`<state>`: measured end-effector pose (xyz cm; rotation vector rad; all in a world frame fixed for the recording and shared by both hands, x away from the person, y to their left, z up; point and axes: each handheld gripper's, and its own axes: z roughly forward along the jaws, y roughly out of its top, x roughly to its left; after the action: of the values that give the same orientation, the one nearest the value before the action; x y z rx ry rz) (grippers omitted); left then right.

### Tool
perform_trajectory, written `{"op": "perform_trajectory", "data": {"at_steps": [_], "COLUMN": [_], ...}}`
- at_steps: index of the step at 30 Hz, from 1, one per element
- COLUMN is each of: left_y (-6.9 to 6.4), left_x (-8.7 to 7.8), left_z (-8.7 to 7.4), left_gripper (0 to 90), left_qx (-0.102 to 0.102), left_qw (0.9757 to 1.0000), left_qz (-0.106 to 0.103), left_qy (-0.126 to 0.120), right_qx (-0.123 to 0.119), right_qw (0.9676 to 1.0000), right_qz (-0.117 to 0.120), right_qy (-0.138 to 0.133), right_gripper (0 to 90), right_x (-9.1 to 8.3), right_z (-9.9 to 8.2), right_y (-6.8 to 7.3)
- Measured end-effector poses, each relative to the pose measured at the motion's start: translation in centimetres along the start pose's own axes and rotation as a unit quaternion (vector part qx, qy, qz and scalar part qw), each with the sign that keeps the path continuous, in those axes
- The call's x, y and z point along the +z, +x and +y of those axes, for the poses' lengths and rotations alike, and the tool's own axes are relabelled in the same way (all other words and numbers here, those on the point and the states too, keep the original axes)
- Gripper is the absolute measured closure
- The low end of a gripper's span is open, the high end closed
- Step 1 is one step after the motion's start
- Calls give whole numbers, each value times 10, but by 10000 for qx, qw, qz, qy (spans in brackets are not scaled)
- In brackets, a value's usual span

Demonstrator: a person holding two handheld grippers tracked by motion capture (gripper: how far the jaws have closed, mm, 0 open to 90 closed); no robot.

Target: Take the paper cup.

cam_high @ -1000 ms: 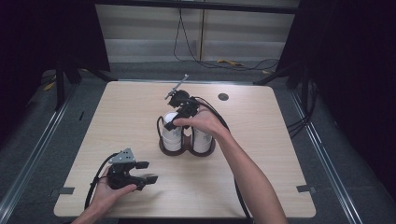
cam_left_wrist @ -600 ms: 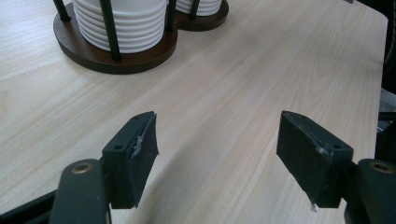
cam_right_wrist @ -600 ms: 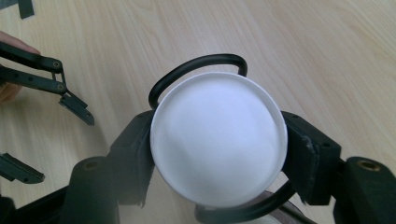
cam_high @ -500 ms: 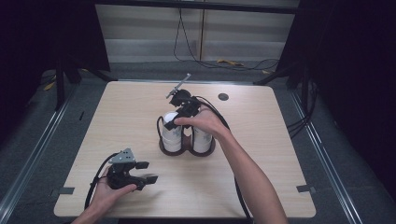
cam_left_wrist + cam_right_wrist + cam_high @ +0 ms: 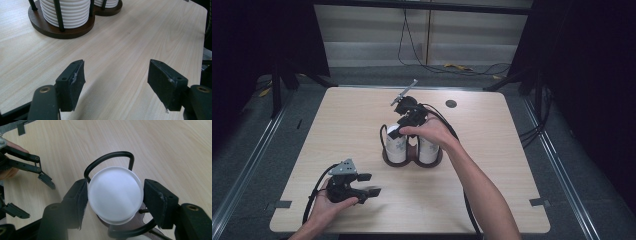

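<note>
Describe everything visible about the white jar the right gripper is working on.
The white jar is round, with a smooth flat lid on top and a ribbed, ceramic-looking body. It stands upright in a dark wooden holder, ringed by black wire loops, left of a second jar. The right gripper has just closed; its black pads press the lid from both sides.
</note>
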<state>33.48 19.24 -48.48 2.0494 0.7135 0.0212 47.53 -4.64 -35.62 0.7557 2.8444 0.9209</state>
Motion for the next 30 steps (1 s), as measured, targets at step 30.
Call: {"op": "perform_trajectory", "data": {"at_steps": [30], "left_y": [1], "left_x": [1], "left_z": [0], "left_gripper": [303], "left_qx": [-4], "left_qw": [10000], "left_qz": [-18], "left_qy": [-2], "right_qx": [-49], "right_qw": [9994], "right_qz": [-235], "right_qy": [-232], "right_gripper": [379], "right_x": [-13], "right_z": [0], "right_y": [3]}}
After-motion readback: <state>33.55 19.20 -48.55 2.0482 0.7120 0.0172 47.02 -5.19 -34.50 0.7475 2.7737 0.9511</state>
